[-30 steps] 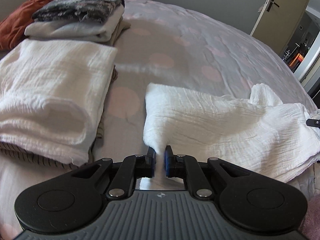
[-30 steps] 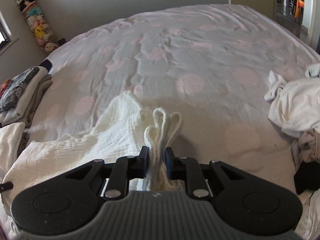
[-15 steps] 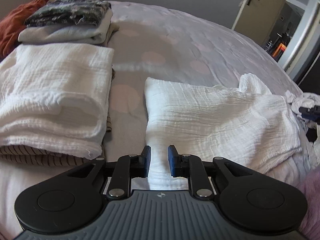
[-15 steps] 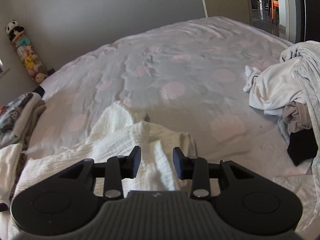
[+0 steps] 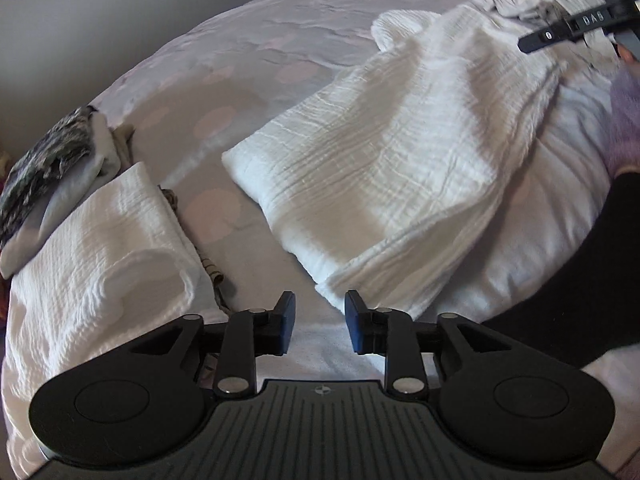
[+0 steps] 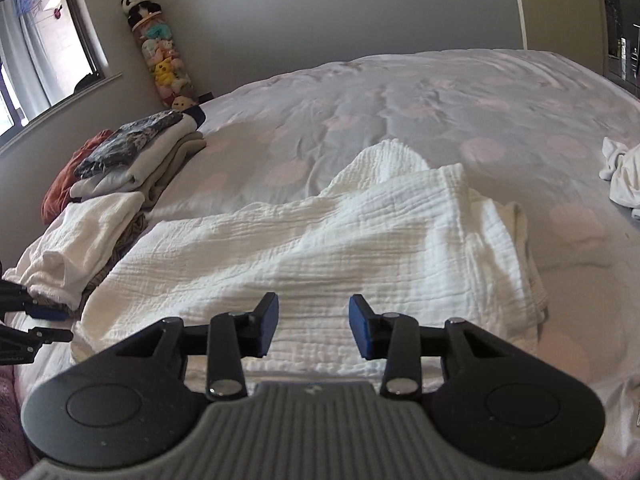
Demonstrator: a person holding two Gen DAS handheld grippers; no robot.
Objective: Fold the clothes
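White crinkled cloth (image 5: 384,160) lies folded over on the bed (image 5: 248,60), a long rumpled band across the spotted grey-and-pink cover. In the left wrist view the left tool (image 5: 318,318) hangs just off the cloth's near corner, its blue-padded fingers (image 5: 286,316) spread apart with nothing between them; only bare cover shows in the gap. In the right wrist view the right tool (image 6: 312,328) sits over the near edge of the same cloth (image 6: 340,256), its fingers (image 6: 266,322) likewise held wide and gripping nothing, with the fabric showing beneath and between them. The cloth's far end bunches into a raised fold toward the middle of the bed (image 6: 440,92). To the left of it rests a folded white cloth (image 5: 104,248) of the same crinkled weave, lying on top of a striped item whose edge barely peeks out. Beyond that stands a stack of folded clothes (image 6: 140,152) topped by a dark patterned piece, with a rust-coloured garment (image 6: 68,176) beside it against the wall. A loose heap of unfolded laundry (image 6: 624,176) lies at the right edge of the bed. A tube of soft toys (image 6: 164,60) stands in the corner by the window (image 6: 36,52). A dark sleeve (image 5: 584,280) crosses the lower right of the left wrist view.
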